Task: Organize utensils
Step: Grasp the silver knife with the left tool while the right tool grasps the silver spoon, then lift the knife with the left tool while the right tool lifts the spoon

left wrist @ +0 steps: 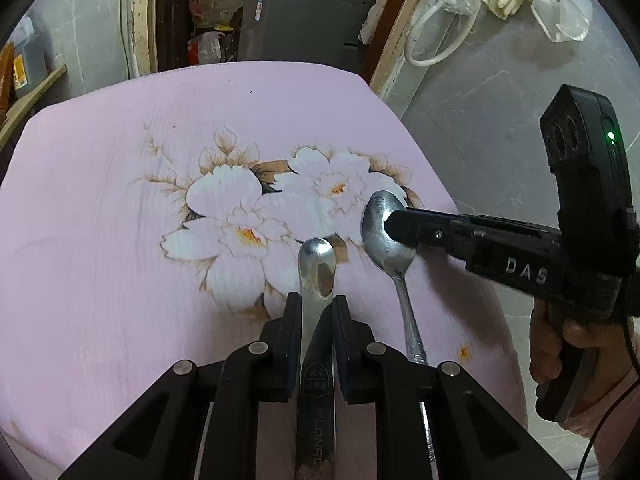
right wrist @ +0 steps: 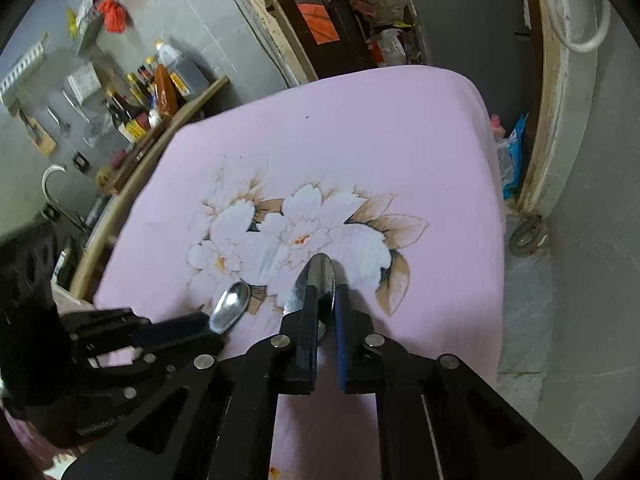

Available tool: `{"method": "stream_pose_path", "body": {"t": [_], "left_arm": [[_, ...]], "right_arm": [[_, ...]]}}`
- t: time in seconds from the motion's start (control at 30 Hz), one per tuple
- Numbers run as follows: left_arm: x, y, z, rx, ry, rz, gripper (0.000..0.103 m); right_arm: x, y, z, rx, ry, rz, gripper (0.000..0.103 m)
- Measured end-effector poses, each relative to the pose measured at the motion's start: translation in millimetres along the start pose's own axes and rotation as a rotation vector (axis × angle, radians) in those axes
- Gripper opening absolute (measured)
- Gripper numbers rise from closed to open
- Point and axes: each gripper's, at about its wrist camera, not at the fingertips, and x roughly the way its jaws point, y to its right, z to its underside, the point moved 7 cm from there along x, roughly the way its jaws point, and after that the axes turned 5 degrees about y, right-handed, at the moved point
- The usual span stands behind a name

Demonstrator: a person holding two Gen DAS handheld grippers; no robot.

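In the left wrist view my left gripper is shut on a steel spoon, its small bowl pointing forward over the pink flowered cloth. To its right a second steel spoon has its bowl between the fingers of my right gripper, handle pointing toward me. In the right wrist view my right gripper is shut on that spoon's bowl. The left gripper comes in from the left, holding its spoon.
The cloth-covered table ends at a grey tiled floor on the right. A wooden shelf with sauce bottles stands at the left. A doorway with clutter and a grey cabinet lies beyond the far edge.
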Motion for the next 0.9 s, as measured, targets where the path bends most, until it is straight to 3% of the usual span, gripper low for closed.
{"method": "stream_pose_path", "body": {"t": [0.53, 0.7, 0.77, 0.9], "left_arm": [[-42.0, 7.9, 33.5, -0.001, 0.024, 0.03, 0.014], [-36.8, 12.1, 58.1, -0.003, -0.082, 0.056, 0.014], [-37.6, 16.0, 60.6, 0.023, -0.105, 0.074, 0.015], [-37.3, 10.4, 59.7, -0.021, -0.128, 0.107, 0.015]], "right_arm": [[-46.0, -19.4, 41.9, 0.045, 0.039, -0.014, 0.002], [-48.8, -19.5, 64.3, 0.082, -0.013, -0.01, 0.003], [-48.0, -14.8, 70.5, 0.095, -0.032, -0.001, 0.005], [-47.9, -16.3, 82.2, 0.097, -0.06, -0.007, 0.007]]}}
